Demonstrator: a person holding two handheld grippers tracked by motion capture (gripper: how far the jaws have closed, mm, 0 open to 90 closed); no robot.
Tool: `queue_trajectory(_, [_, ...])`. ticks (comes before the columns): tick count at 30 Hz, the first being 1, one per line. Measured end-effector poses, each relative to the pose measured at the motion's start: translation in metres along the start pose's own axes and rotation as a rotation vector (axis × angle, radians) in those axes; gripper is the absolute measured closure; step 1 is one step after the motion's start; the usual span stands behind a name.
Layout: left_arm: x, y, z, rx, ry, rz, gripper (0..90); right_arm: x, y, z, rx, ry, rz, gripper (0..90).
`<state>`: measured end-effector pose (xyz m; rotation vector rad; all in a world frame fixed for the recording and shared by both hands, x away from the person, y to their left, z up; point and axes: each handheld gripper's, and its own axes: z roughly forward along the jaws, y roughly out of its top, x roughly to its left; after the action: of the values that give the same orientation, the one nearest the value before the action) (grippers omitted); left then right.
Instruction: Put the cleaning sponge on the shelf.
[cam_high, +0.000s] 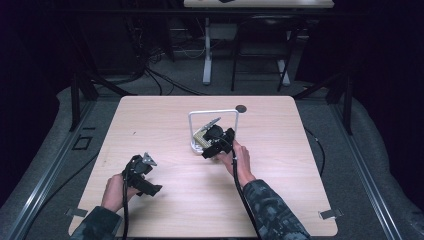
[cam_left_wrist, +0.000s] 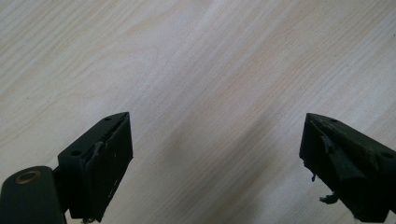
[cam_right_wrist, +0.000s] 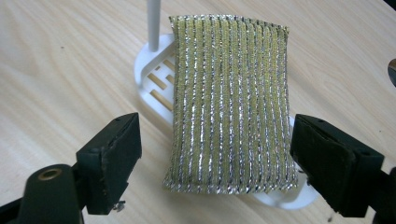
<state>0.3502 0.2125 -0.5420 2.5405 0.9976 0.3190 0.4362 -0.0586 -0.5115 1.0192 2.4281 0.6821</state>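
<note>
Both grippers are wide open, gripping nothing. Right gripper (cam_right_wrist: 212, 163) reaches forward to the middle of the table (cam_high: 165, 115), jaws either side of the sponge (cam_right_wrist: 231, 102) lying on its white rack (cam_right_wrist: 156, 77). Left gripper (cam_left_wrist: 215, 163) hovers low near the front-left, aimed at bare wood.

sponge (cam_right_wrist: 231, 105) on rack (cam_right_wrist: 150, 77), rack mid-table (cam_high: 165, 115)

A yellow-green sponge (cam_right_wrist: 231, 105) with silver stripes lies on a white slotted tray (cam_right_wrist: 156, 79), over pale woodgrain table (cam_high: 165, 120).
</note>
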Motion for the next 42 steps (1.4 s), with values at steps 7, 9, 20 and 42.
queue_trajectory(7, [0.0,0.0,0.0,0.002,0.0,-0.001,9.6,-0.002,-0.004,-0.022,-0.024,0.035,-0.008,14.4])
queue_trajectory(9, [0.0,0.0,0.0,0.002,0.001,-0.002,9.6,-0.003,-0.006,-0.028,-0.028,0.05,-0.006,14.2])
queue_trajectory(20, [0.0,0.0,0.0,0.001,-0.002,-0.003,9.6,-0.016,-0.03,-0.056,-0.036,0.094,0.027,13.6])
queue_trajectory(42, [0.0,0.0,0.001,0.003,-0.003,-0.007,9.5,-0.03,-0.098,-0.097,0.007,0.061,0.045,0.3])
